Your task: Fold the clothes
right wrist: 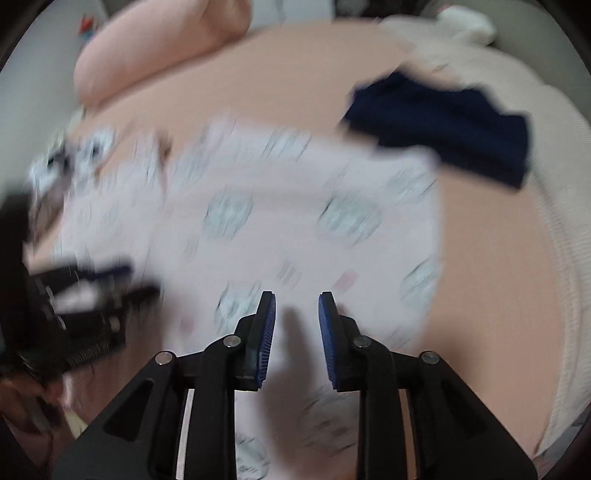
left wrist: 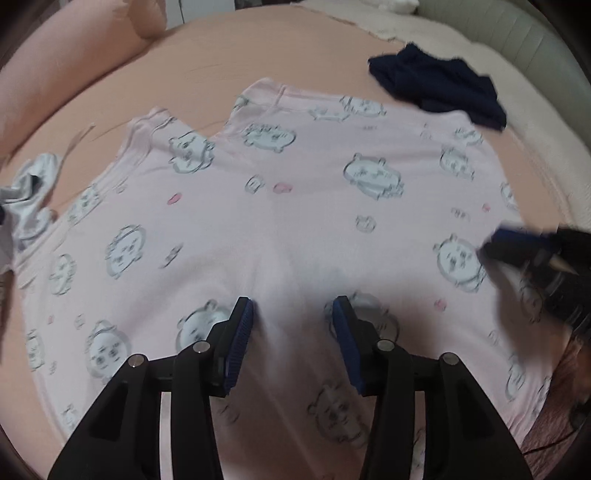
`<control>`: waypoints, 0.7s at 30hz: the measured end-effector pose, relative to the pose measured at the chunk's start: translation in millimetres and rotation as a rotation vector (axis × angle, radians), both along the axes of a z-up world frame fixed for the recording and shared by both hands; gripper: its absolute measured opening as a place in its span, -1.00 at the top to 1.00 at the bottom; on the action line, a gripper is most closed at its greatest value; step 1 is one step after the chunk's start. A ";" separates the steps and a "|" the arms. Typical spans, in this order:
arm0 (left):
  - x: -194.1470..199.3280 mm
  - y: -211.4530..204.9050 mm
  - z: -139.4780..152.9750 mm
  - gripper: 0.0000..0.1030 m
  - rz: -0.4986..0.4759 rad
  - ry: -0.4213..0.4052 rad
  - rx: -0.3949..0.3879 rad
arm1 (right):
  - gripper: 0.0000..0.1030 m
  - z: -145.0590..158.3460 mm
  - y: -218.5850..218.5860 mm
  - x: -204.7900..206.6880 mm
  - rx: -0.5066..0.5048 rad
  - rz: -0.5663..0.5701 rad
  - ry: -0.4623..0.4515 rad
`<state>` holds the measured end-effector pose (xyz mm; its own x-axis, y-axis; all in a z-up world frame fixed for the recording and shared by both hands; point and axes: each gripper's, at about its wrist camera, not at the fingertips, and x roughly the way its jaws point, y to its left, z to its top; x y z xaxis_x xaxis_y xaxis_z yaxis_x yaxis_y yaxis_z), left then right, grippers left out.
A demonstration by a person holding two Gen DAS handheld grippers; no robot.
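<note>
Peach sheet (left wrist: 229, 62) covering bed, lying smooth. Long pink pillow (left wrist: 74, 62) resting along far left edge, bulging over sheet. Cream textured blanket (left wrist: 424, 33) spreading across far right side, edge overlapping sheet. Pale ribbed headboard (left wrist: 517, 33) curving behind blanket. Something white sitting (right wrist: 469, 22) at blanket's far end, too blurred to identify.

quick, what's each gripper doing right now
left gripper: open, empty, over the pink printed garment
right gripper: open, holding nothing
</note>
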<state>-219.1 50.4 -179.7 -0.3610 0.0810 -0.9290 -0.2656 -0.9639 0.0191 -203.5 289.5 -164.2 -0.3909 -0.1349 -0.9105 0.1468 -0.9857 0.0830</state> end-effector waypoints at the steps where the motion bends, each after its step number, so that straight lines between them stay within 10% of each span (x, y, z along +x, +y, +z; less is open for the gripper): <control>1: 3.3 -1.9 2.9 0.05 -0.001 0.002 0.010 | 0.61 -5.3 -1.6 3.8 0.039 0.001 0.003; 21: 82.3 -72.9 17.8 0.02 0.124 -0.034 0.156 | 0.59 0.1 -53.3 60.2 -0.023 0.046 0.022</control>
<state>-136.8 -22.4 -161.9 -0.3456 0.1818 -0.9206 -0.1430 -0.9798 -0.1398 -143.3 236.3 -164.1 -0.4040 -0.1743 -0.8980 0.1940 -0.9757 0.1021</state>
